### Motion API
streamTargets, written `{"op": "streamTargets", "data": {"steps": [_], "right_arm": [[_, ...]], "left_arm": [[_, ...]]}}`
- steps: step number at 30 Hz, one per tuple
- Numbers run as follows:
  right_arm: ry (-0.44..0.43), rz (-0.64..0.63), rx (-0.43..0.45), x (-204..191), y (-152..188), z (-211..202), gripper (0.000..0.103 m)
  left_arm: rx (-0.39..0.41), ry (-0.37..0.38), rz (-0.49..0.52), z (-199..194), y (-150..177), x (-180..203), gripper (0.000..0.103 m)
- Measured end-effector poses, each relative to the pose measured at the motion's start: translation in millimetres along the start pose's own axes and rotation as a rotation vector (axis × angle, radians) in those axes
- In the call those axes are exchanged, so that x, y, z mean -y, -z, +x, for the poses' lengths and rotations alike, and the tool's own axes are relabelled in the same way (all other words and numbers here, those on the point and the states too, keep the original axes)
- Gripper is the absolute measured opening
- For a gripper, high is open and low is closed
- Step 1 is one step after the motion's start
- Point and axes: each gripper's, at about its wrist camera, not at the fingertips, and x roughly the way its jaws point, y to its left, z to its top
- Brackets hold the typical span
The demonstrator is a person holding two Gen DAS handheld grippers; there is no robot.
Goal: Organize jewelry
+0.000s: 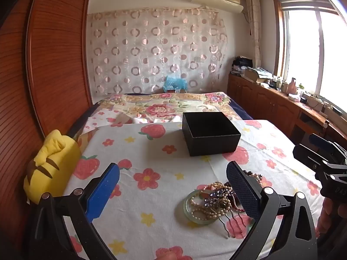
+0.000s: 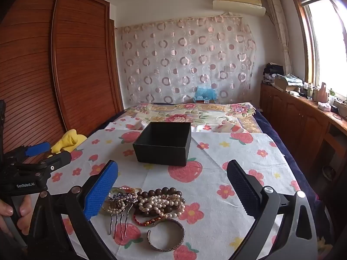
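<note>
jewelry heap lies under the right gripper, box straight beyond

bedroom scene: a cloth point(image 2: 216, 151) printed with strawberries and flowers covers the work surface at the foot of a bed; wardrobe to the left, window to the right. an open black box point(image 2: 163, 144), apparently with nothing in it, stands on the cloth farther from the cameras than the jewelry. the jewelry sits in one tangled heap near the front edge: pearls point(image 2: 160, 203) wound with dark wooden beads point(image 2: 161, 191), a jewelled comb point(image 2: 120, 210) with teeth pointing toward the camera, a green bangle point(image 1: 198, 209) under the comb end, and a metal cuff point(image 2: 167, 235) lying apart at the near side, its open gap facing left.

right gripper point(image 2: 172, 186): fingers spread wide, holding nothing; the heap lies between and just below them, toward its left finger. left gripper point(image 1: 173, 188): likewise spread and unloaded; the heap lies off centre, against its right finger point(image 1: 243, 190), so it is the less well placed of the two.

judgement: the right gripper is nearer and better centred. the heap's long axis runs left to right, across the line of approach; the box lies straight ahead, so a lift and forward carry would serve. the tangle may drag several pieces at once.
</note>
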Motion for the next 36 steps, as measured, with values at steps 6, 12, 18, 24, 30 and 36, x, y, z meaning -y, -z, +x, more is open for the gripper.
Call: {"op": "streamTargets", "data": {"steps": [6, 12, 18, 24, 30, 36], "right_arm": [[-0.004, 0.002, 0.011, 0.3, 0.1, -1.1, 0.100], [-0.004, 0.003, 0.013, 0.5, 0.0, -1.5, 0.101], [-0.004, 0.004, 0.014, 0.8, 0.0, -1.7, 0.101], [-0.007, 0.006, 0.015, 0.9, -0.5, -2.0, 0.101], [-0.006, 0.006, 0.016, 0.7, -1.1, -2.1, 0.101], [-0.003, 0.000, 0.021, -0.2, -1.5, -2.9, 0.101]], "left_arm": [[0.003, -0.001, 0.001, 0.2, 0.1, 0.1, 0.095], [0.008, 0.000, 0.003, -0.1, 0.1, 0.2, 0.095], [0.011, 0.000, 0.002, -0.4, 0.0, 0.1, 0.095], [0.013, 0.000, 0.003, -0.6, 0.1, 0.3, 0.095], [0.014, 0.001, 0.002, -0.6, 0.1, 0.1, 0.095], [0.017, 0.000, 0.003, -0.8, 0.1, 0.3, 0.095]]}}
